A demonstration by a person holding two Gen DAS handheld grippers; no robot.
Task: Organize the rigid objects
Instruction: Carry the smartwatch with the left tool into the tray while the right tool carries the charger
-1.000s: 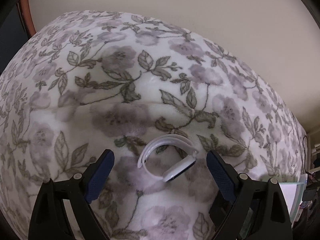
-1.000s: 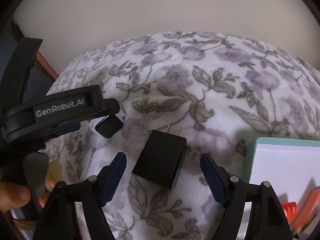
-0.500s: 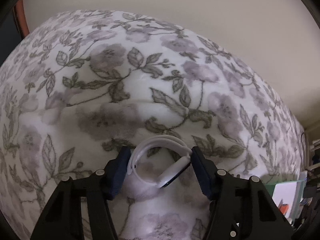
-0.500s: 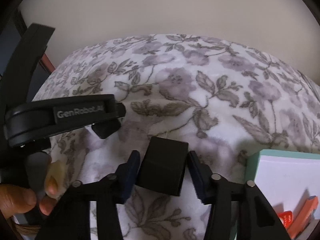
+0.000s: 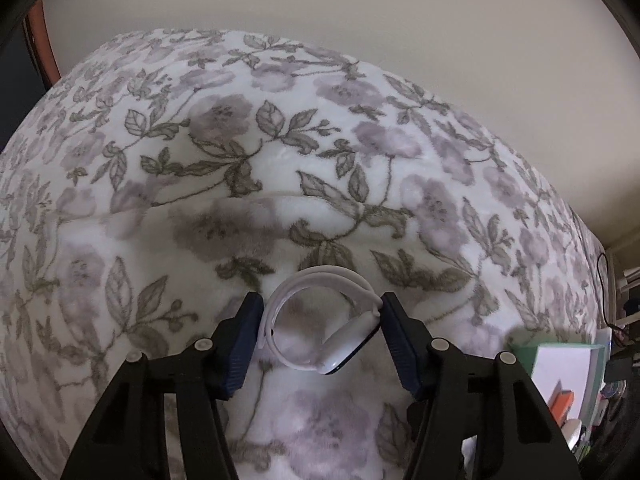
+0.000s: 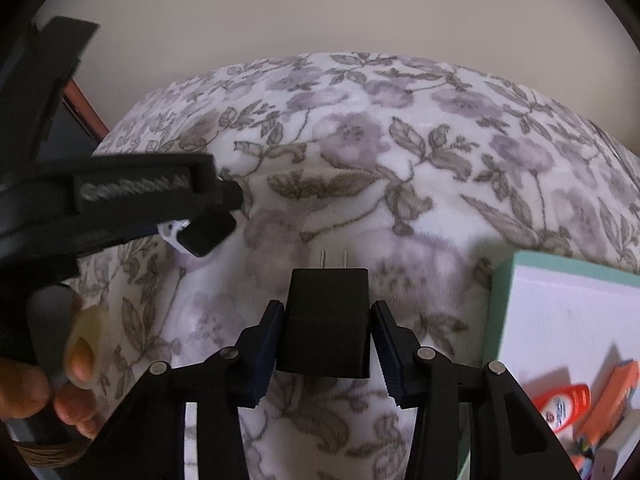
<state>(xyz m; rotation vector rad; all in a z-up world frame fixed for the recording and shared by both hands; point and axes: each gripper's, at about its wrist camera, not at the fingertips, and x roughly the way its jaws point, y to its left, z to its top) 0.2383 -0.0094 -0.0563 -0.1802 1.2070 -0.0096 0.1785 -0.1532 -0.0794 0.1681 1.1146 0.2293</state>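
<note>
My left gripper [image 5: 320, 340] is shut on a white smartwatch [image 5: 320, 320], its band looped and its dark face at the lower right, held just over the floral blanket [image 5: 240, 180]. My right gripper [image 6: 326, 344] is shut on a black plug adapter [image 6: 326, 320] with two metal prongs pointing away, raised off the blanket [image 6: 400, 160]. The left gripper tool shows at the left of the right wrist view [image 6: 120, 200], with a bit of the white watch [image 6: 172, 232] under it.
A mint-green box [image 6: 560, 320] with a white inside stands at the right, holding orange items [image 6: 568, 400]. It also shows in the left wrist view [image 5: 560, 364]. A beige wall lies behind the bed. A hand [image 6: 40, 380] holds the left tool.
Both grippers closed from open onto their objects. The right gripper has lifted the adapter and turned it straight, prongs now pointing away. The left gripper holds the watch slightly raised.
</note>
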